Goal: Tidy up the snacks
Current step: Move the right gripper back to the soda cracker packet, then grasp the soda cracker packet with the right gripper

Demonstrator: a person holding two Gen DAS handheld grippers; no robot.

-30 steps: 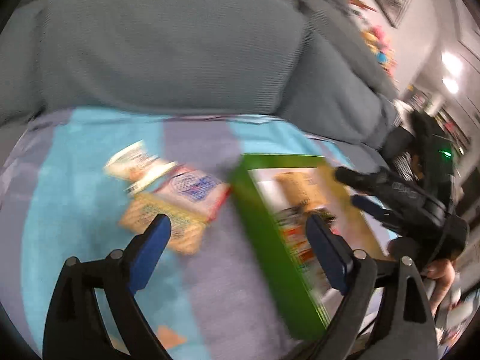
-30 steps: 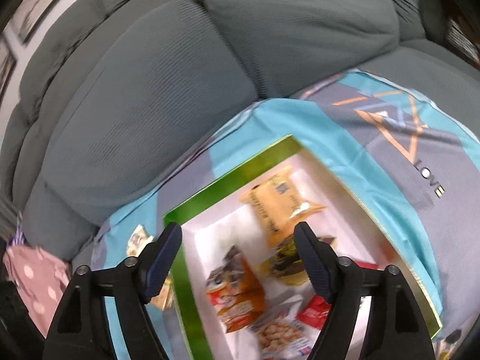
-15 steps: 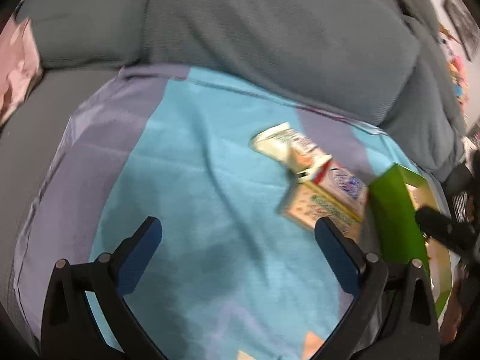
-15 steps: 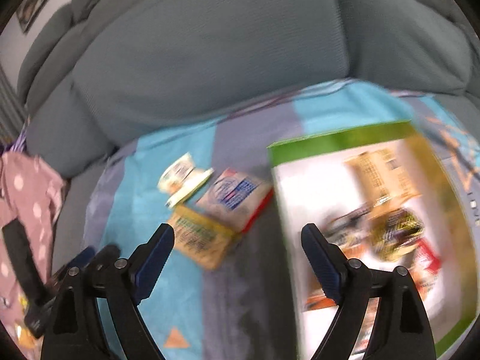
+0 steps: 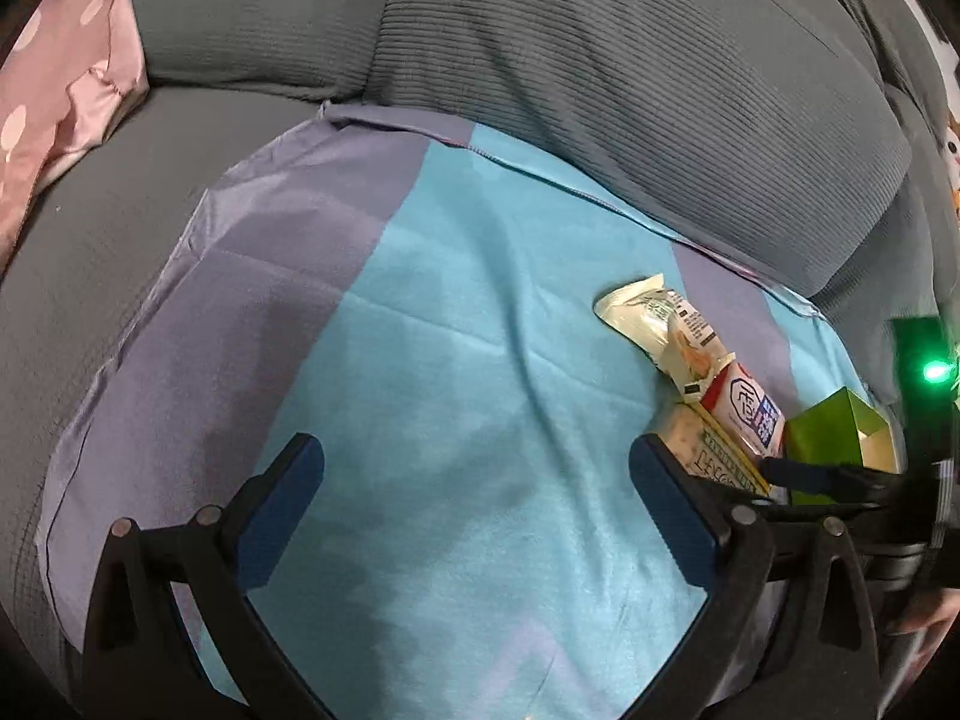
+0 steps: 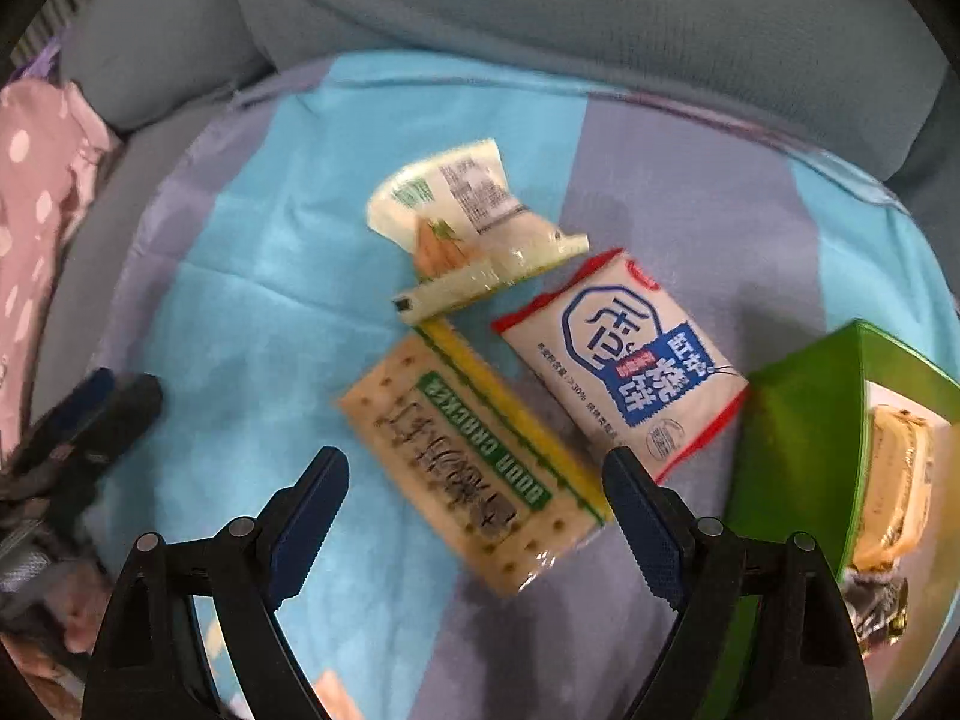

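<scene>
Setting: grey sofa point(image 5: 630, 90) under a blue-and-lilac cloth point(image 5: 456, 372).
Change: both grippers swung off the box to the loose packets; jaws have just been opening.
Left gripper point(image 5: 474, 480): spread, empty.
Right gripper point(image 6: 474, 480): spread over the cracker packet point(image 6: 474, 462), not touching.
Green box point(image 6: 798, 420): holds several snacks; three packets lie outside.
</scene>
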